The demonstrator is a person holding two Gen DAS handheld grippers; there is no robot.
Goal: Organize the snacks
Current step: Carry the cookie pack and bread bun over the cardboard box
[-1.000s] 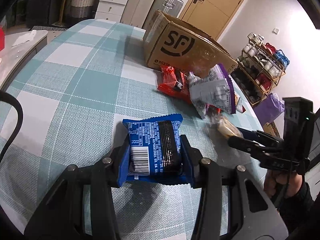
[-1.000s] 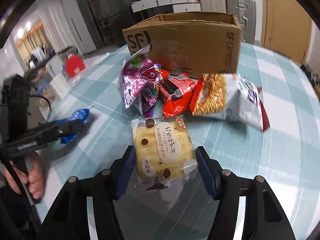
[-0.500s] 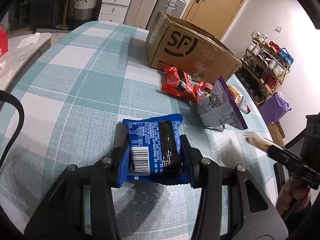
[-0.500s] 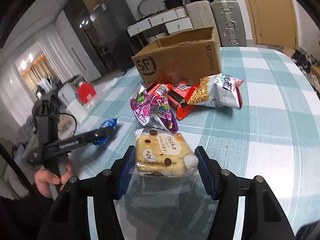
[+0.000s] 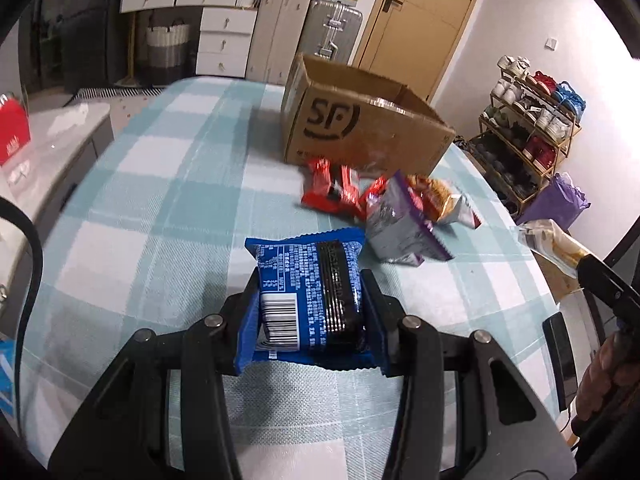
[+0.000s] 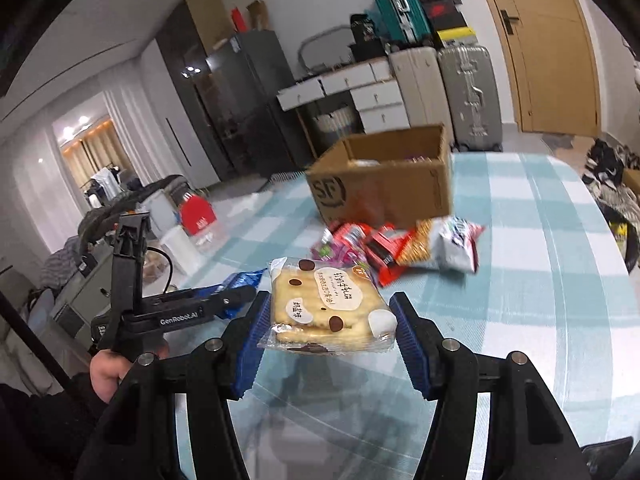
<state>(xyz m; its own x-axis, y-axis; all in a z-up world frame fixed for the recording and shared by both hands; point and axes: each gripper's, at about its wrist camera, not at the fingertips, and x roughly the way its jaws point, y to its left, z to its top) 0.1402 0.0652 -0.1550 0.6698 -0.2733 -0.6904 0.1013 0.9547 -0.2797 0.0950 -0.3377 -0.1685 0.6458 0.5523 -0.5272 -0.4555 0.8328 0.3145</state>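
Both grippers are carrying snacks: left gripper [image 5: 310,316] is clamping a blue cookie pack [image 5: 310,296], right gripper [image 6: 328,326] is squeezing a cracker pack [image 6: 326,312]. I'd clear the SF cardboard box [image 6: 384,184] rim first, then release inside.

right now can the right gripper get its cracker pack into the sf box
Probably yes: the right gripper holds the cracker pack above the table, the cardboard box is open-topped, and only low snack bags lie between.
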